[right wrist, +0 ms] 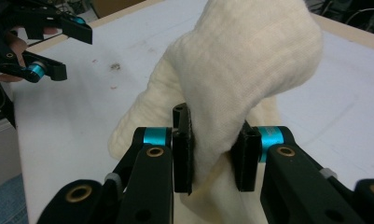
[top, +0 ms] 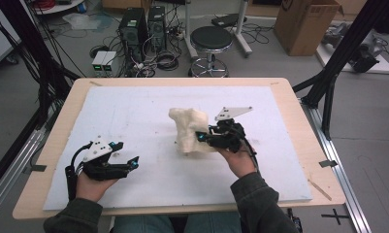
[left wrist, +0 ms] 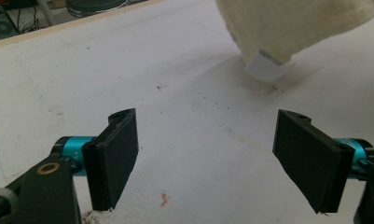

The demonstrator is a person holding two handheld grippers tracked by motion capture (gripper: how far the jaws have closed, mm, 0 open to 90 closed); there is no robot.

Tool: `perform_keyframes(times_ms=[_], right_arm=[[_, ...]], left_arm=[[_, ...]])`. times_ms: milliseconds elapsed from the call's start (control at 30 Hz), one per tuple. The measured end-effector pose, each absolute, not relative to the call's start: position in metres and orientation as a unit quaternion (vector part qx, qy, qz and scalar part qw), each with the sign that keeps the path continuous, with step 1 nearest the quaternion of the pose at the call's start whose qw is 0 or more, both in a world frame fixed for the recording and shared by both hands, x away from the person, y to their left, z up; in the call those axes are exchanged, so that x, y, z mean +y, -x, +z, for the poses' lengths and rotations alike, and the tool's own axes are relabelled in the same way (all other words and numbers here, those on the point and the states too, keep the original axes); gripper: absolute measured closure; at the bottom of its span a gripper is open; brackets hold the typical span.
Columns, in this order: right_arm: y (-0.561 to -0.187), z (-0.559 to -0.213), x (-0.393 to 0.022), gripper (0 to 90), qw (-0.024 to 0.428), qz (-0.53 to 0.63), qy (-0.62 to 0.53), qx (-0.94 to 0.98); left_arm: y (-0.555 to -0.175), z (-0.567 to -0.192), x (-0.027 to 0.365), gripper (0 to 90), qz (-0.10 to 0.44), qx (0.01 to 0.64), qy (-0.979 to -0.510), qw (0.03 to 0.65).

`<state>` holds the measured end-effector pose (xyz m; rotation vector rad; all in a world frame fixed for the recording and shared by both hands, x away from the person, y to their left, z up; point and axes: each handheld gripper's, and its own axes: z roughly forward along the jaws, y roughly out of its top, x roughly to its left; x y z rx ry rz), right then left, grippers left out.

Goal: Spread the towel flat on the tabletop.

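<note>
A cream knitted cloth [top: 189, 128] hangs in a bunched heap over the middle of the white mat. My right gripper [top: 202, 137] is shut on a fold of the cloth [right wrist: 231, 79], lifting it so its lower part drapes down to the mat. A white label [left wrist: 266, 69] sticks out from the cloth's lower edge. My left gripper [top: 126, 156] stands open at the front left, above the mat, with nothing between its jaws. In the left gripper view the left gripper [left wrist: 205, 156] points toward the cloth [left wrist: 296, 23], still well short of it.
The white foam mat [top: 124, 111] covers most of the wooden table [top: 51, 131]. Behind the table are a black stool [top: 210, 41], computer towers [top: 141, 26], loose cables and a cardboard box [top: 303, 22]. Black frame struts [top: 337, 58] stand at the right.
</note>
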<state>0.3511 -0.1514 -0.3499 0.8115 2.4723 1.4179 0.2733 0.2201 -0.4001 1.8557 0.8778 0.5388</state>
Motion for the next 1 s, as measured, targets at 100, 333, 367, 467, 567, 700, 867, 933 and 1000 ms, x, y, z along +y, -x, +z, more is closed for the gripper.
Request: perform_keyframes(times_ms=[100, 333, 367, 467, 567, 700, 867, 933, 1000], right_arm=[[-0.353, -0.357, -0.134, 73.6, 0.083, 0.472, -0.268, 0.836], [-0.359, -0.381, -0.108, 72.9, 0.074, 0.454, -0.274, 0.844], [-0.359, -0.385, -0.107, 72.8, 0.077, 0.452, -0.275, 0.845], [-0.361, -0.396, -0.105, 72.3, 0.087, 0.428, -0.282, 0.854], [-0.362, -0.404, -0.108, 72.1, 0.091, 0.415, -0.287, 0.859], [-0.362, -0.415, -0.115, 71.5, 0.096, 0.4, -0.298, 0.861], [-0.364, -0.424, -0.125, 69.1, 0.1, 0.391, -0.311, 0.86], [-0.364, -0.426, -0.127, 65.6, 0.099, 0.394, -0.312, 0.859], [-0.364, -0.426, -0.128, 57.8, 0.095, 0.398, -0.311, 0.858]], left_arm=[[-0.274, -0.4, 0.22, 23.0, 0.223, 0.359, -0.764, 0.488], [-0.276, -0.4, 0.217, 23.6, 0.221, 0.356, -0.766, 0.488], [-0.276, -0.4, 0.217, 23.6, 0.221, 0.356, -0.766, 0.488], [-0.277, -0.401, 0.215, 23.6, 0.221, 0.356, -0.766, 0.487], [-0.278, -0.401, 0.214, 24.1, 0.218, 0.353, -0.769, 0.487], [-0.282, -0.402, 0.207, 25.4, 0.212, 0.35, -0.772, 0.486], [-0.287, -0.406, 0.198, 28.7, 0.202, 0.345, -0.781, 0.479], [-0.289, -0.407, 0.195, 30.5, 0.192, 0.344, -0.784, 0.48], [-0.291, -0.408, 0.191, 32.8, 0.187, 0.339, -0.789, 0.477]])
